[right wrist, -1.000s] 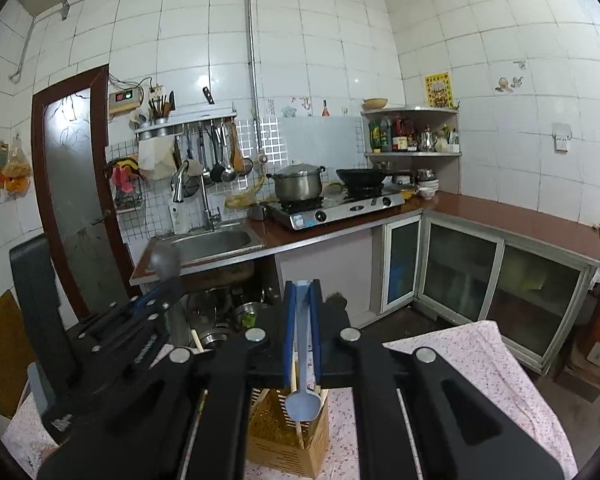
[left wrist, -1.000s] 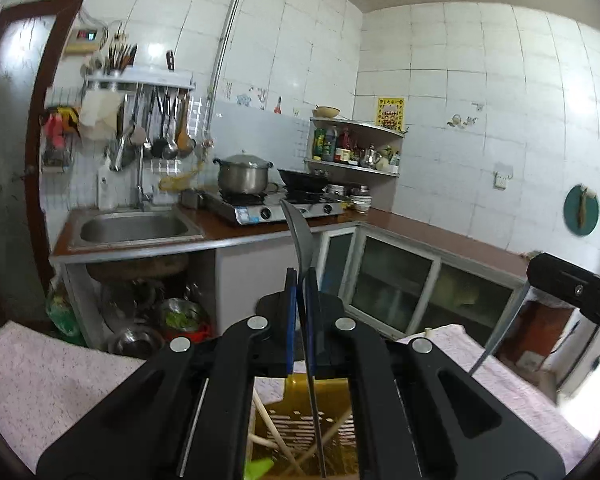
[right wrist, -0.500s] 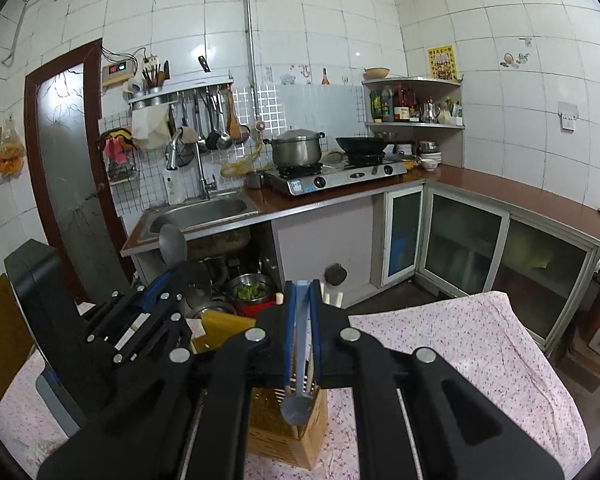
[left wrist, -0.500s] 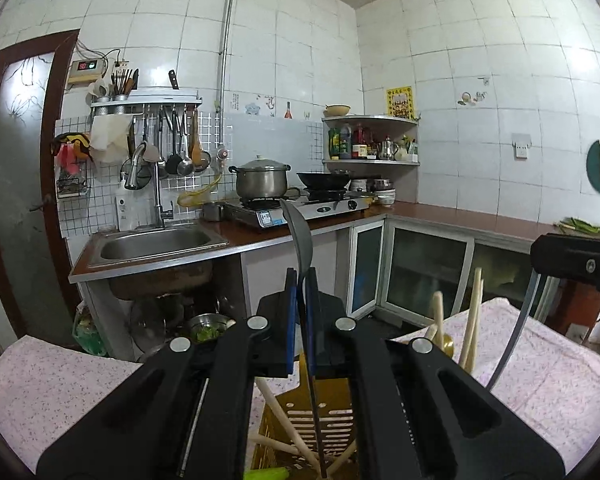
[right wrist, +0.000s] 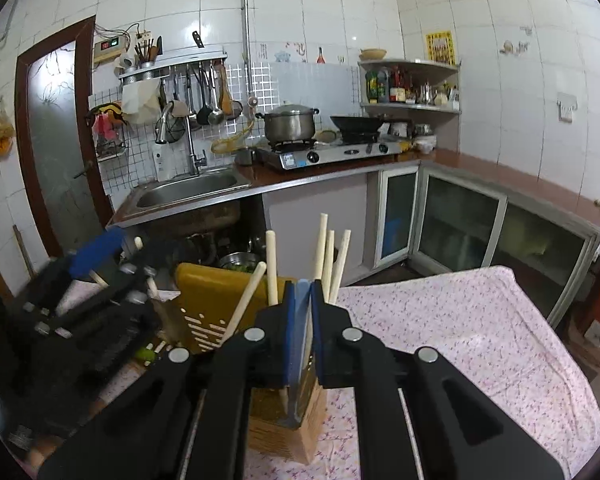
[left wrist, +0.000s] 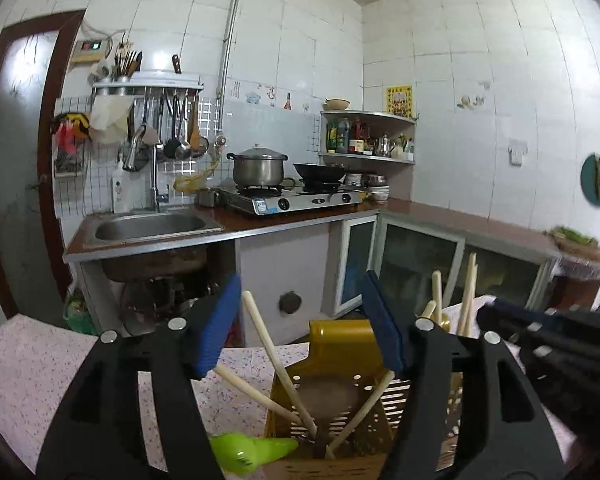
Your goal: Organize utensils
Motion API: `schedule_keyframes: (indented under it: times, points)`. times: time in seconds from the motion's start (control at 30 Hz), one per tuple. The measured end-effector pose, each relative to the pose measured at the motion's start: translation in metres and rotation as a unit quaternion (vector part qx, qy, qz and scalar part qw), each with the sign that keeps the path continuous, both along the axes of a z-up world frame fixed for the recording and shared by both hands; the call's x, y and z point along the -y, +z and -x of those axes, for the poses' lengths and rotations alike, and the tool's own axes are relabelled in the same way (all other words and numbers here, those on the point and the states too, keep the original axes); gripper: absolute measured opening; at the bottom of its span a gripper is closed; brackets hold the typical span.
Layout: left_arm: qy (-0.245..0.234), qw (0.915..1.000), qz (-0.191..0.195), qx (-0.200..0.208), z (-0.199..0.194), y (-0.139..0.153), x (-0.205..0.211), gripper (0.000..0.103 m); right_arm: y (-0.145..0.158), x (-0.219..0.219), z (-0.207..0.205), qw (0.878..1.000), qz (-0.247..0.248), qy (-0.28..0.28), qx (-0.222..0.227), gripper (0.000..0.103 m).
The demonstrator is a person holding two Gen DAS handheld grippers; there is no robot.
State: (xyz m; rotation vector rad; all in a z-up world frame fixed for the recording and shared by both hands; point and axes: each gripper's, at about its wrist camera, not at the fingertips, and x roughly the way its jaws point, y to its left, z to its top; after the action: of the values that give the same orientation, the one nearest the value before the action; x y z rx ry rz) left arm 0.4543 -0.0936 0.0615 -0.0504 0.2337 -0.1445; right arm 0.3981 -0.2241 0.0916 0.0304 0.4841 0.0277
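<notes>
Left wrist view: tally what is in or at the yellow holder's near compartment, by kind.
Pale wooden sticks: 3
Dark utensil: 1
Green plastic utensil, at the front left edge: 1
Total at the yellow holder: 5

Right hand-held gripper [right wrist: 302, 312] clamped on a thin metal utensil handle [right wrist: 298, 360] above the yellow slotted utensil holder [right wrist: 204, 300]. Wooden chopsticks [right wrist: 326, 256] upright in the holder. Left hand-held gripper [right wrist: 100, 264], jaws opening, at its left side. Floral-clothed tabletop [right wrist: 460, 340] underneath.
</notes>
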Motion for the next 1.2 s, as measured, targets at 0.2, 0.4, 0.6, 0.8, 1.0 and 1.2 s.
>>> schedule_keyframes:
  times: [0.2, 0.4, 0.6, 0.8, 1.0, 1.2]
  points:
    - [0.018, 0.9986, 0.048, -0.015, 0.028, 0.029, -0.045, 0.094, 0.003, -0.006, 0.007, 1.0, 0.004, 0.01, 0.006, 0.061]
    - [0.026, 0.9987, 0.04, -0.016, 0.077, 0.053, -0.087, 0.098, 0.019, -0.02, 0.035, 0.999, 0.025, 0.008, 0.023, 0.077]
    - [0.041, 0.9987, 0.02, -0.022, 0.144, 0.056, -0.108, 0.098, 0.034, -0.035, 0.109, 0.998, 0.025, -0.001, 0.058, 0.099]
    - [0.07, 0.9972, -0.019, -0.021, 0.22, 0.045, -0.109, 0.098, 0.041, -0.052, 0.196, 0.995, 0.035, -0.017, 0.089, 0.099]
    - [0.058, 0.9975, -0.037, -0.013, 0.295, 0.027, -0.092, 0.098, 0.037, -0.055, 0.264, 0.994, 0.035, -0.024, 0.103, 0.099]
    - [0.062, 0.9976, -0.031, -0.002, 0.346, 0.005, -0.088, 0.098, 0.023, -0.053, 0.313, 0.993, 0.037, -0.036, 0.102, 0.099]
